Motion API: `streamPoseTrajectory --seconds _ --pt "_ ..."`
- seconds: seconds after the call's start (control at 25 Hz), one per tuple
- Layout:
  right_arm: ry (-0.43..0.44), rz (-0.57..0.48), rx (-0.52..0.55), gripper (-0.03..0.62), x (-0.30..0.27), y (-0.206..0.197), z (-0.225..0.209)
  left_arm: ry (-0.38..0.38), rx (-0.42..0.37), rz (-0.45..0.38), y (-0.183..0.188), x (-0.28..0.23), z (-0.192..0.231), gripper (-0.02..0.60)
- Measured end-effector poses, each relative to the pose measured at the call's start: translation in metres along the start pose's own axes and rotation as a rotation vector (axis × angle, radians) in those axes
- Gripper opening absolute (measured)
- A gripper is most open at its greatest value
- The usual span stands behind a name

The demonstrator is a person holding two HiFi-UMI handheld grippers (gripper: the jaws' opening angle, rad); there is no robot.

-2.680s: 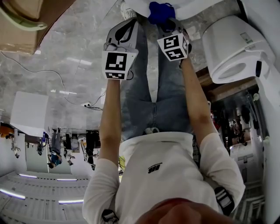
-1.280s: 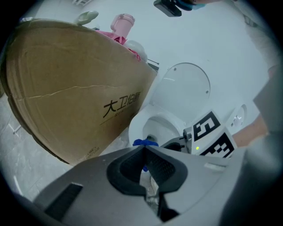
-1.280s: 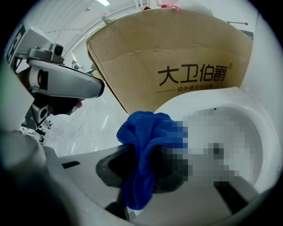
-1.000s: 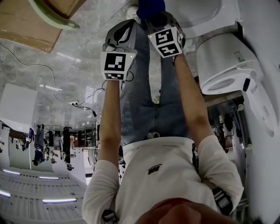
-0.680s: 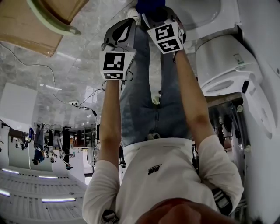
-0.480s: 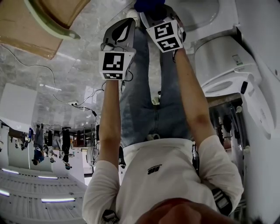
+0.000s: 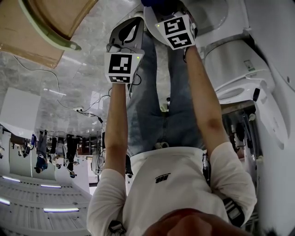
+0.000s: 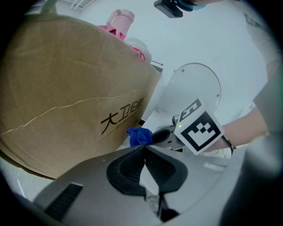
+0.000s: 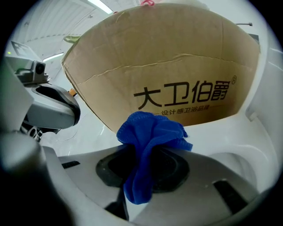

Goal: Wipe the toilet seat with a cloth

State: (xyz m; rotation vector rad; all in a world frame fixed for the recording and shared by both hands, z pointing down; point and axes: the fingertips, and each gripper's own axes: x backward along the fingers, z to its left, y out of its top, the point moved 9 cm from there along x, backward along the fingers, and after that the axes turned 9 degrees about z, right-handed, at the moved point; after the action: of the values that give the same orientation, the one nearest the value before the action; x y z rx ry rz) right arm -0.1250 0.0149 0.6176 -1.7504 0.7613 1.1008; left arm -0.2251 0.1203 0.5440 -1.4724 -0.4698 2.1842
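Note:
My right gripper is shut on a crumpled blue cloth, which bunches out above its jaws and hangs down between them. In the head view only a bit of the cloth shows at the top edge, beside the white toilet. My left gripper is held just left of the right one, its pads pressed together with nothing between them. From the left gripper view, the cloth and the right gripper sit just past my shut left gripper. A round white toilet lid stands behind them.
A large brown cardboard box with printed characters stands close in front of both grippers; the same box has a pink bottle above it. A second white toilet is at the right. Cables lie on the grey marbled floor.
Both grippers have moved toward the toilet at the picture's top; the right one went farther, so the cloth now sits mostly past the top edge. The box has come closer.

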Motion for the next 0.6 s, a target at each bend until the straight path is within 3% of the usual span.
streamPoseTrajectory --seconds 0.6 --pt "-0.006 -0.072 -0.019 0.092 0.005 0.019 -0.05 0.008 -0.024 -0.007 0.033 -0.029 -0.007 0.011"
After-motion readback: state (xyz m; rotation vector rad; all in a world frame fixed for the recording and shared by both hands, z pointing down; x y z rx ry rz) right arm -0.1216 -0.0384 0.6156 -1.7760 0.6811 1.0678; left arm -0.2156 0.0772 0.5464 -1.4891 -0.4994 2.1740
